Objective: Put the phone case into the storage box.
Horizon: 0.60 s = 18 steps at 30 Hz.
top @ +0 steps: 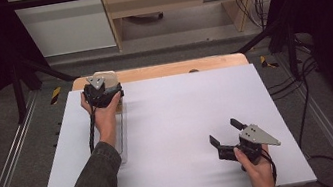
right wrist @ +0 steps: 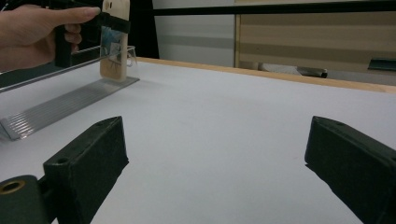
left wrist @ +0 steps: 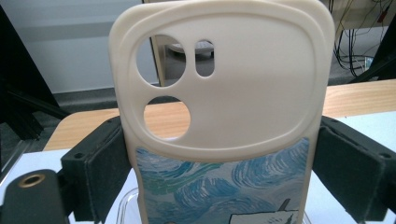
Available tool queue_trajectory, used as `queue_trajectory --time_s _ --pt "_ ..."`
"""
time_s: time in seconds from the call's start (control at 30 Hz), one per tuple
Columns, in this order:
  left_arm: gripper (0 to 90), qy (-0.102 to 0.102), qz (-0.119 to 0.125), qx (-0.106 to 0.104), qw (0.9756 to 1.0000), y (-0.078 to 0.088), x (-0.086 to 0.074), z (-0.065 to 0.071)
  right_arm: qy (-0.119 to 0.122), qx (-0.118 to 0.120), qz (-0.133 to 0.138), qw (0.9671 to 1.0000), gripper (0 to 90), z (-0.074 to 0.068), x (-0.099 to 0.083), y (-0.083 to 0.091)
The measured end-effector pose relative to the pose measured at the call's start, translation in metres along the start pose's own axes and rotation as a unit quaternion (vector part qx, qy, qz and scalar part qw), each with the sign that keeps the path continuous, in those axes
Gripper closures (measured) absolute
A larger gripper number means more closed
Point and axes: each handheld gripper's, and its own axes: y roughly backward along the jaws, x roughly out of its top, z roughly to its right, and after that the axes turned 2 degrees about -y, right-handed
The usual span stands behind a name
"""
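Left gripper (left wrist: pixel 219 154): jaws clamped on upright phone case (left wrist: pixel 224 93), over clear rack (right wrist: pixel 60 109), worktop's far-left corner. Risk: case slips or tips. Right gripper (right wrist: pixel 215 172): jaws apart, idle.

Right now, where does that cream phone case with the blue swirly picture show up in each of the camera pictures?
High view: the phone case is at far left, above the left hand.
Left gripper view: centre, upright, clamped between the jaws.
Right gripper view: top left, standing on the clear ridged stand.
Shared landmark: the table's wooden far edge.
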Motion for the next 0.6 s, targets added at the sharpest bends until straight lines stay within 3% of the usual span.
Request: queue_trajectory --time_s 0.23,0.6 --pt "9.7 0.002 -0.011 0.001 0.9999 -0.004 -0.0035 -0.001 0.0 0.0 0.0 1.0 5.5 0.0003 -0.0001 0.0" --pt "9.7 0.004 -0.01 0.0 0.9999 -0.0062 -0.0043 -0.0004 0.002 0.001 -0.001 1.0 5.5 0.0001 -0.0003 -0.0005"
